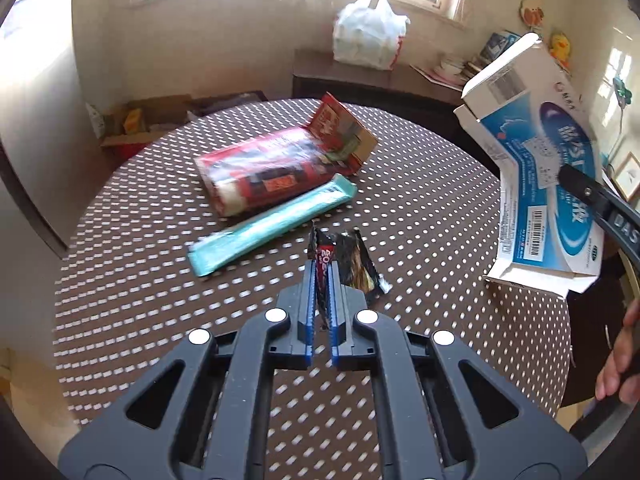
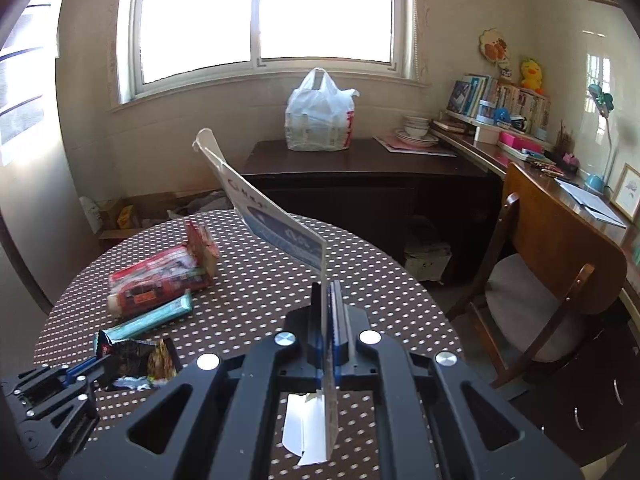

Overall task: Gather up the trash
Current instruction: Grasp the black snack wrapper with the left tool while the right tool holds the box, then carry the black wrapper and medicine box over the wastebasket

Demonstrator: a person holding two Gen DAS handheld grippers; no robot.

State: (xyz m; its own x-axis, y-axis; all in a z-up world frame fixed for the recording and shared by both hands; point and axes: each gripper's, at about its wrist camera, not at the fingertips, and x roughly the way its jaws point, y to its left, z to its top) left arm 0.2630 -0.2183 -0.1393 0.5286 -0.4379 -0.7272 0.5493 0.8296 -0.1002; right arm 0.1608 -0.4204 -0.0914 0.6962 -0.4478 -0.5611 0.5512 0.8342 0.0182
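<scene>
My left gripper [image 1: 322, 270] is shut on a crumpled black snack wrapper [image 1: 352, 258], held just above the round dotted table [image 1: 420, 184]; from the right wrist view the same gripper [image 2: 102, 362] and wrapper [image 2: 138, 362] show at lower left. My right gripper [image 2: 329, 292] is shut on a flattened white and blue cardboard box [image 2: 280, 228], seen edge-on. In the left wrist view that box [image 1: 536, 168] hangs over the table's right edge. A red wrapped pack [image 1: 268, 172] and a long teal wrapper [image 1: 272, 224] lie on the table.
A white plastic bag [image 2: 318, 118] stands on a dark cabinet [image 2: 360, 168] under the window. A wooden chair [image 2: 552, 280] and a cluttered desk [image 2: 520, 152] are at the right. Open cardboard boxes [image 1: 140, 120] sit on the floor beyond the table. A hand [image 1: 620, 360] shows at the right edge.
</scene>
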